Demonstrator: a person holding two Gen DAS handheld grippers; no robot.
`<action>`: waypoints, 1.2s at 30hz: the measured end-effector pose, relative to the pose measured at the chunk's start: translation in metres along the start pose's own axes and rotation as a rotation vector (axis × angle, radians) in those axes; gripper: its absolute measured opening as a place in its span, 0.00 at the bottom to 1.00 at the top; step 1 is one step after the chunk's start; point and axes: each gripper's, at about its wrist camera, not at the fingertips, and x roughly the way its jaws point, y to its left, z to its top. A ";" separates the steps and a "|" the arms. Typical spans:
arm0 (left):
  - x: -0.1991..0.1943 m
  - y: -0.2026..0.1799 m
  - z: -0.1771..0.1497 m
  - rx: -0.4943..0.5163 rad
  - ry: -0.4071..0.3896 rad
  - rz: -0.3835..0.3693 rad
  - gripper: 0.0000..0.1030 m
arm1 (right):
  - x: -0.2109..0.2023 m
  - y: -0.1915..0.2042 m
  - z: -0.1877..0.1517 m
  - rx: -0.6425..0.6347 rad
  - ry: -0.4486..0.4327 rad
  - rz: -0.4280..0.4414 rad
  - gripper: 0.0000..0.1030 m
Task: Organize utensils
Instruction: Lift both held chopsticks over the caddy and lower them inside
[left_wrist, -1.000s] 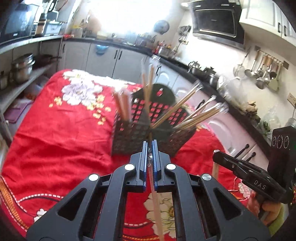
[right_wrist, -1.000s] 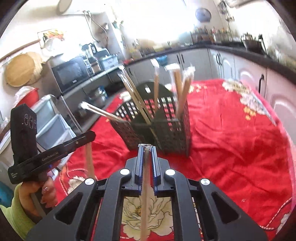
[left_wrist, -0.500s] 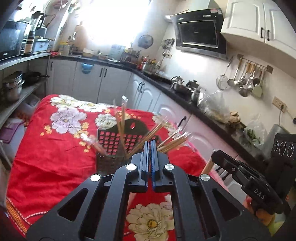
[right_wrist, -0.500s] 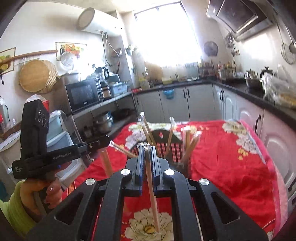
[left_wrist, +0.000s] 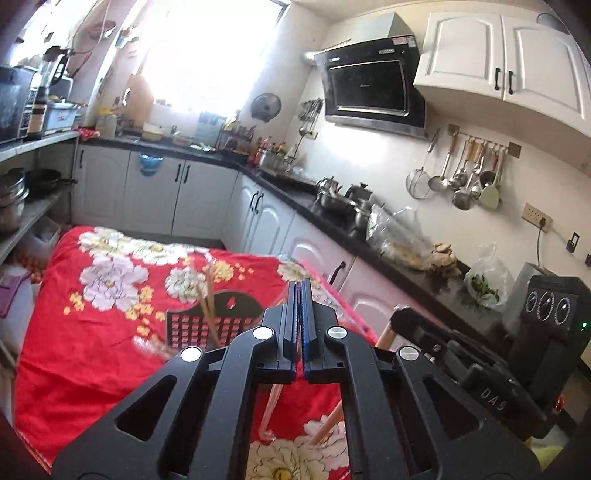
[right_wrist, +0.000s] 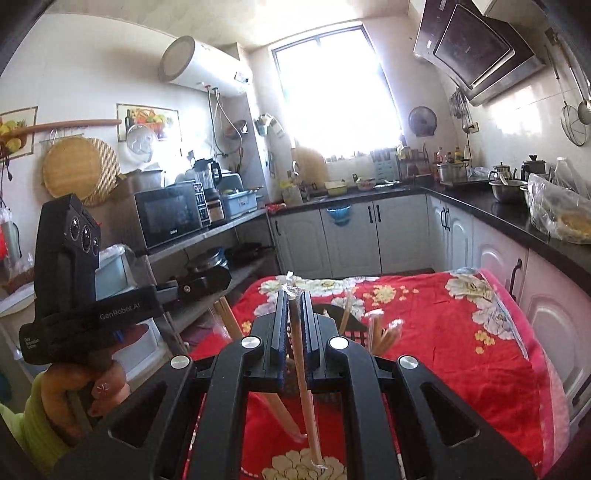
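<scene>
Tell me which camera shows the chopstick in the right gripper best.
The right wrist view: the wrapped chopstick runs full length between the shut fingers of the right gripper. The left wrist view shows only a short wooden bit beside that gripper.

**Materials and finishes, kitchen bench view**

Table cover (left_wrist: 74, 332): red cloth, soft, matt, printed with pale flowers.
Utensil basket (left_wrist: 192, 325): dark plastic lattice, dull sheen.
Chopsticks (right_wrist: 304, 387): pale wood, smooth, sleeved in clear glossy film (film crinkled at the top end).
Left gripper (left_wrist: 298, 295) and right gripper (right_wrist: 294, 306): black matt plastic bodies, bright metal screw heads, blue ribbed pads.
Countertop (right_wrist: 517, 218): black, polished, reflective.
Cabinet doors (left_wrist: 155, 192): white, satin.
Range hood (left_wrist: 369, 88): glossy black glass with brushed metal trim.
Hanging ladles (left_wrist: 461, 177): shiny metal, some with wooden handles.
Round board (right_wrist: 72, 171) on the wall: woven, straw-like, matt.
</scene>
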 end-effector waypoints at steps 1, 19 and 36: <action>0.000 -0.002 0.005 0.008 -0.011 -0.003 0.00 | 0.000 0.000 0.003 0.000 -0.005 0.001 0.07; 0.007 -0.011 0.069 0.053 -0.107 0.000 0.00 | 0.019 0.007 0.060 -0.036 -0.100 -0.005 0.07; 0.034 0.022 0.080 0.054 -0.146 0.127 0.00 | 0.056 -0.009 0.065 -0.050 -0.139 -0.055 0.07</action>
